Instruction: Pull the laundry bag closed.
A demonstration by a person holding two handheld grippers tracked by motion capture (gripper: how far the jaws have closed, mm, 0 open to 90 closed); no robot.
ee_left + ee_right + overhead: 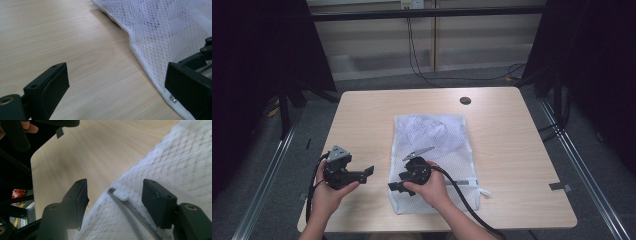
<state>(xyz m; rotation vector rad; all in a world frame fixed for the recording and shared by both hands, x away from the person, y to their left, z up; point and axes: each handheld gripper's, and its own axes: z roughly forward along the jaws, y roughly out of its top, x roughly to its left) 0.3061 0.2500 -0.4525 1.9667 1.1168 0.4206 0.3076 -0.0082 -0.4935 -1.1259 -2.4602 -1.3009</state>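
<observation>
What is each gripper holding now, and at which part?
Nothing is held. The right gripper has open jaws on either side of the mesh bag's zipper pull, not pressing it. The left gripper is open above the table.

White mesh-cloth bag point(432, 150), matt wood table point(362, 115)

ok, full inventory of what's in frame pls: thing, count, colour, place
table: 1, light wood, centre of the high view
mesh laundry bag: 1, white, flat on the table's middle, something pale and speckled inside
zipper: 1, grey, along the bag's edge
zipper pull: 1, white, at the zipper's end, between the right tool's jaws, not pinched
round cap: 1, dark, far part of the table
cables: several, black, on the floor beyond the table
left tool: 1, black, held over bare wood left of the bag, jaws open
right tool: 1, black, at the bag's near left edge, jaws apart
person's hands: 2, one on each tool
</observation>
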